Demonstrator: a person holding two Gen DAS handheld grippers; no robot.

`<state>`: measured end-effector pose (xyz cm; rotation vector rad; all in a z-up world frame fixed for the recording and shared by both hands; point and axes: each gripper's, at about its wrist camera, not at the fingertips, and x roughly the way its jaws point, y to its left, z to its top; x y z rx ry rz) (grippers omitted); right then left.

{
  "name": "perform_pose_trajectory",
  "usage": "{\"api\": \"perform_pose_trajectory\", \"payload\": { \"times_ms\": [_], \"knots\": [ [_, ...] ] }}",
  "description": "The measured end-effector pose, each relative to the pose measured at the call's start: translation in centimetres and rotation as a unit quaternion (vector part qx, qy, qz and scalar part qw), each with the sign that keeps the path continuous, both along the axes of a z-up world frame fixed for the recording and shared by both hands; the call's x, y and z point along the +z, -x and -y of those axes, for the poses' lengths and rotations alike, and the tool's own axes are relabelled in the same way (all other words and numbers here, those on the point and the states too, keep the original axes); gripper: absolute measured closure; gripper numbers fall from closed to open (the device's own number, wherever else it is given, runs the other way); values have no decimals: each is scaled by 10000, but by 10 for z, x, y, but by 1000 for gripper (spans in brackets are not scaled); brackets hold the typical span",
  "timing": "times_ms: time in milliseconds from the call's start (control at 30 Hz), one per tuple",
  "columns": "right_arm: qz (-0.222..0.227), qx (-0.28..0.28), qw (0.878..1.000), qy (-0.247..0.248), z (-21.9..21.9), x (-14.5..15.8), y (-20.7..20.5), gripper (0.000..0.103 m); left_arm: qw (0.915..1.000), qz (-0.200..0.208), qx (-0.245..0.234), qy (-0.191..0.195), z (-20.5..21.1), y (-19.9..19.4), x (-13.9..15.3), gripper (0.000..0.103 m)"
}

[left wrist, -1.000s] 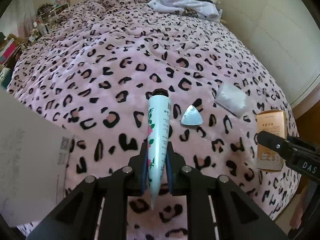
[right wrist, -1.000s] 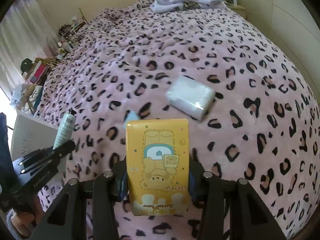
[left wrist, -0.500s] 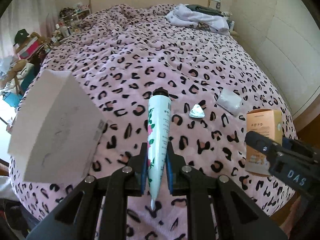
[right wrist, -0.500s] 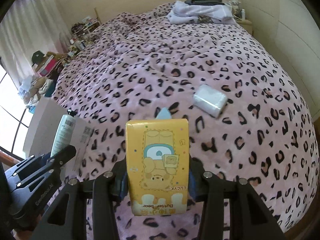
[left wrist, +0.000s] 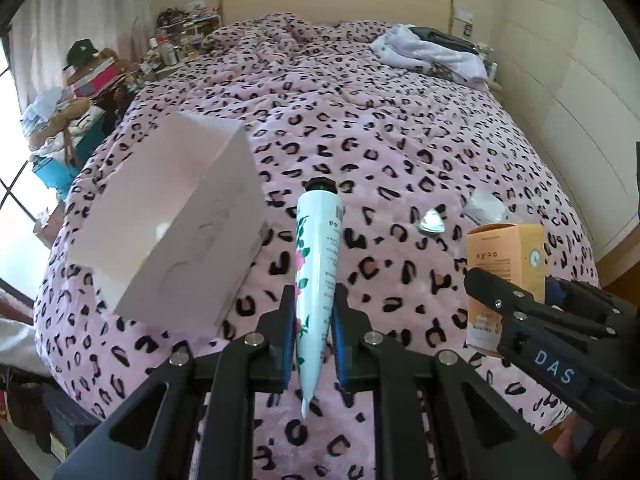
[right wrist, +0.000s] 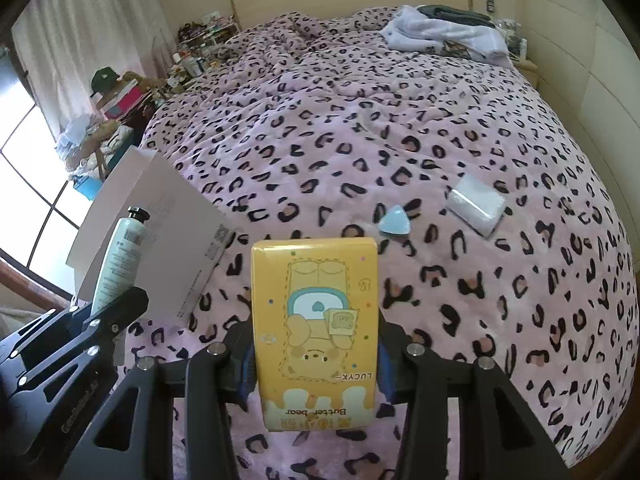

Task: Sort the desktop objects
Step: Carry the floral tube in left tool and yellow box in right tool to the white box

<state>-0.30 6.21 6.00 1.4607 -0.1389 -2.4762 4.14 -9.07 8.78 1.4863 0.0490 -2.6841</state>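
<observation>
Cardboard first: a white open box sits on the bed to the left of and beyond the left gripper, whose jaws are clenched on a white floral tube, its black cap pointing away from them. To the right of those jaws and farther out, a small pale-blue triangular piece lies on the leopard-print cover, with a clear plastic-wrapped white packet just beyond it to the right. Rightmost, the right gripper has its jaws grasping a yellow cartoon-bear box, raised above the cover; from these jaws the triangular piece lies ahead and slightly right, the packet farther right.
</observation>
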Motion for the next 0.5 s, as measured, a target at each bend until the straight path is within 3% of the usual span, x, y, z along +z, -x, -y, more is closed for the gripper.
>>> {"api": "perform_pose_trajectory", "payload": {
  "times_ms": [500],
  "knots": [
    [-126, 398, 9989, -236, 70, 15, -3, 57, 9976, -140, 679, 2, 64, -23, 18, 87]
  ]
}}
